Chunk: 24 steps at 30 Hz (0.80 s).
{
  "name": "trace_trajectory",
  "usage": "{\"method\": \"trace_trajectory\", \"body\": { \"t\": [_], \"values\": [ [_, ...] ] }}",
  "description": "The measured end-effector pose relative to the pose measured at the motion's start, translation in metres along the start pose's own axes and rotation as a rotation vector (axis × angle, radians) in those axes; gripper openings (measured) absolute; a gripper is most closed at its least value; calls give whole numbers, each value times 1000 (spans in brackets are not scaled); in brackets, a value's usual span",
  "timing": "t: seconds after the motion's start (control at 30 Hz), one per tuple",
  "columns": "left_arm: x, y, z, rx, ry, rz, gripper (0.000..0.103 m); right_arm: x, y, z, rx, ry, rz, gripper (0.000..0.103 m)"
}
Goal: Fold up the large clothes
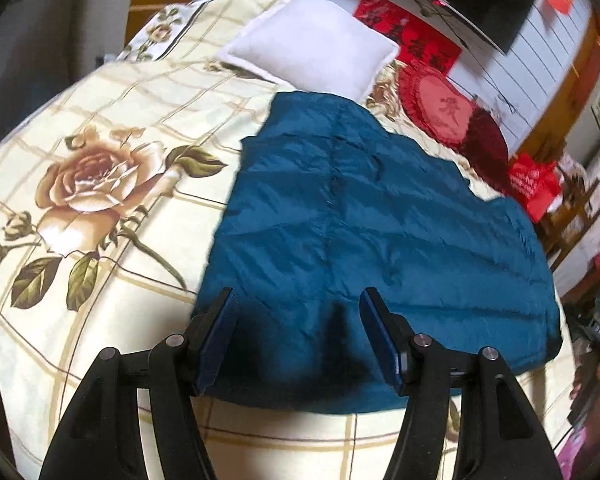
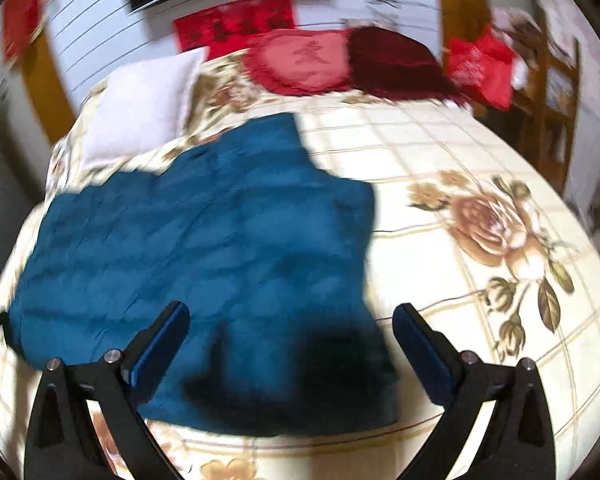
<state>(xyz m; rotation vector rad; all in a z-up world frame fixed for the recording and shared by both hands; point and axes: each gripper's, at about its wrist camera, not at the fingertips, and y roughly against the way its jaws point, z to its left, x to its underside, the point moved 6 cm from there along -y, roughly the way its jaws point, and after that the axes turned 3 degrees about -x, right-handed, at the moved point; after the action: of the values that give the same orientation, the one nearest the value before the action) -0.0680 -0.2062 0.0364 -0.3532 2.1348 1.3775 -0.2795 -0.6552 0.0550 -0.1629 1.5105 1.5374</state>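
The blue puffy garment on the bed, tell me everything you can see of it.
The teal-blue quilted puffy garment lies spread flat on the cream rose-print bedspread, apparently partly folded. Its fabric looks smooth, slightly shiny, with stitched padded rows and a centre seam. Its far edge is close to the white pillow. Both hand-held grippers hover open above its near edge, not touching.

Teal jacket (image 1: 380, 216), rose-print cream bedspread (image 1: 100, 120)

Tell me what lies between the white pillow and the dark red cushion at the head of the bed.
A red heart-shaped cushion lies between the white pillow and the dark red cushion, clearest in the right wrist view.
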Motion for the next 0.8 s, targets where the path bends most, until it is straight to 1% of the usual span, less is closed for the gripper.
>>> {"method": "trace_trajectory", "body": {
  "t": [0.03,0.1,0.23,0.3,0.4,0.47,0.57,0.6,0.77,0.8],
  "values": [
    [-3,-3,3,8,15,7,68,-3,-4,-9,-18,-33,13,103],
    [-6,-11,8,21,37,19,69,-6,-22,-23,-63,-95,74,103],
    [-8,-25,15,50,72,38,70,-10,-51,-34,-102,-122,125,103],
    [-10,-34,18,49,81,48,71,-11,-69,-38,-119,-132,157,103],
    [-14,-44,22,61,98,50,77,-12,-85,-41,-173,-160,174,103],
    [-16,-51,25,75,119,63,81,-14,-92,-39,-198,-154,181,103],
    [-13,-67,31,129,177,113,84,-12,-101,-35,-231,-165,211,103],
    [-15,-65,32,134,182,84,85,-12,-105,-34,-242,-174,223,103],
    [-16,-65,24,116,161,73,86,-12,-111,-27,-259,-168,234,103],
    [-15,-64,21,118,150,76,83,-12,-112,-23,-272,-171,233,103]
  ]
}}
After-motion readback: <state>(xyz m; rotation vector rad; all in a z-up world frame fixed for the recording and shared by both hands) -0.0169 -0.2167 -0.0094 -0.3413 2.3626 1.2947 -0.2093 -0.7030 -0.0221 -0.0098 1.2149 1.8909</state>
